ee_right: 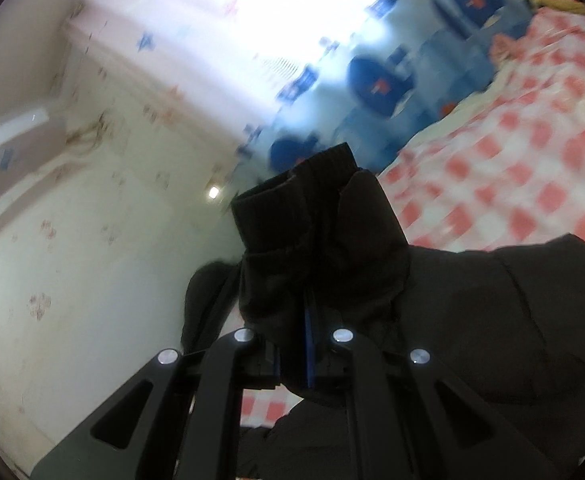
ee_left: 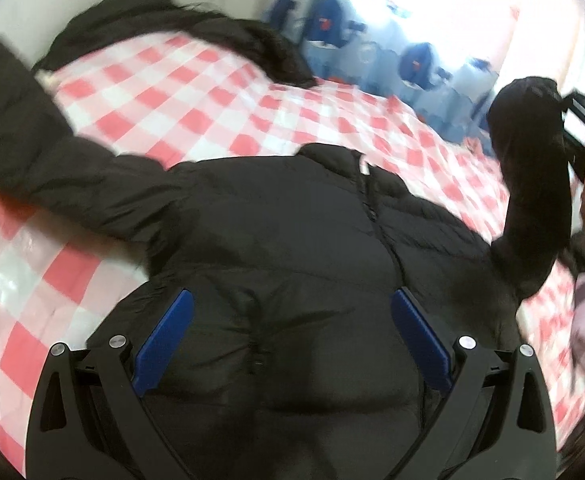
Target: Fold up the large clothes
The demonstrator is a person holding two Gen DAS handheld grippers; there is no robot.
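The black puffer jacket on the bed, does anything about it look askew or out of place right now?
Yes. The black puffer jacket lies on the checked bedspread with one sleeve pulled up off the bed, its cuff pinched in the right gripper. The other sleeve lies flat, spread outward. The left gripper hovers open over the body.

Black puffer jacket (ee_left: 276,220) spread flat, right sleeve (ee_left: 532,184) lifted

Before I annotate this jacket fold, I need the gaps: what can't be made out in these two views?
- Left wrist view: the black jacket's hem, covered by the open left gripper and cut off by the bottom edge.
- Left wrist view: the right gripper, blurred at the edge.
- Right wrist view: the right gripper's fingertips, wrapped in the sleeve cuff.
- Both views: the blue curtain print, blurred.
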